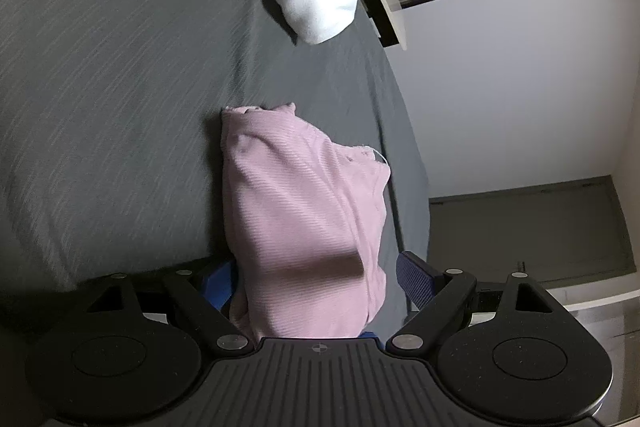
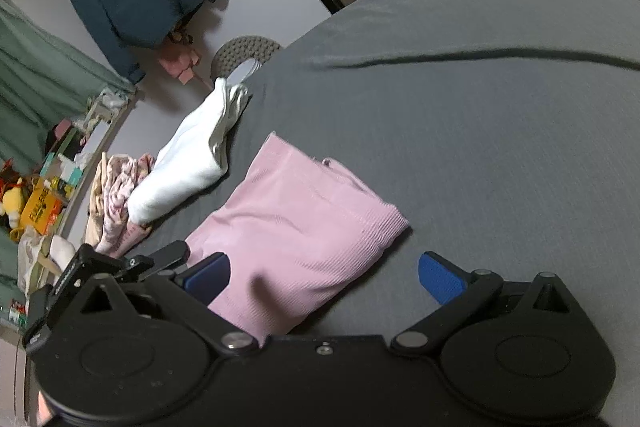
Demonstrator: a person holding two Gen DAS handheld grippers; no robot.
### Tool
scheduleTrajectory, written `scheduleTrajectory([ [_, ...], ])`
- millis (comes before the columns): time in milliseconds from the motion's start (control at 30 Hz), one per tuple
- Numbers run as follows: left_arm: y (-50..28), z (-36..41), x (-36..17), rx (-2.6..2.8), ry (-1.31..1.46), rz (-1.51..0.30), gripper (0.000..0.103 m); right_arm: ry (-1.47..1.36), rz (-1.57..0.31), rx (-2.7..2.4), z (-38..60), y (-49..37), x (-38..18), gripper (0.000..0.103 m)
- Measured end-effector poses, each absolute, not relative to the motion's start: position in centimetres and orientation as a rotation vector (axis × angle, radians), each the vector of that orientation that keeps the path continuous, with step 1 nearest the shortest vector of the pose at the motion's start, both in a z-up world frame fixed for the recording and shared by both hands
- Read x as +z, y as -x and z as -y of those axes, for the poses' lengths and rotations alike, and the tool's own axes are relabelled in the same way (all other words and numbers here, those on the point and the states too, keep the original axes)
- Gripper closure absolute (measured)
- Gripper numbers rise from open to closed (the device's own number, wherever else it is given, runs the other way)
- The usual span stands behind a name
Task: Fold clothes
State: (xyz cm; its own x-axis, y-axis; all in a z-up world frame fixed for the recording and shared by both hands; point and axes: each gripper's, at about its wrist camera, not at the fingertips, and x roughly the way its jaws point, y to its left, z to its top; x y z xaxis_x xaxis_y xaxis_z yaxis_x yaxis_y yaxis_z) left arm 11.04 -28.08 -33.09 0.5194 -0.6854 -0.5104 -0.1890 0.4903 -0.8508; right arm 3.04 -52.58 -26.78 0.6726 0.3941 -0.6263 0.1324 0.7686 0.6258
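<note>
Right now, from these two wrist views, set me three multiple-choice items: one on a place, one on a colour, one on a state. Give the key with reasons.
1. Where does the pink garment lie?
A. on the grey bed cover
B. on the chair
C. on the floor

2. What colour is the folded garment beyond the pink one?
A. black
B. white
C. red

3. How do the jaws of the right claw stand?
A. shut on the cloth
B. out of view
C. open

Key: 1 A, grey cover shows all round the garment. 2 B, it is plainly white in both views. 3 C, the blue pads stand wide apart, as on the left claw.
</note>
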Motion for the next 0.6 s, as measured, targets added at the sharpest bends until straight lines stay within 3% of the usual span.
scheduleTrajectory([
  [100,-11.0,28.3,-32.7,-0.357,1.012,-1.005,0.019,-0.721,-0.819,0.160,53.4,-3.3,-26.9,0.003],
  [233,-11.0,28.5,-32.3,-0.354,0.976,-0.986,0.019,-0.727,-0.832,0.183,54.2,-4.4,-27.3,0.022],
  [600,-11.9,27.4,-31.9,-0.392,0.975,-1.026,0.019,-0.440,-1.017,0.472,53.7,-11.2,-27.7,0.023],
])
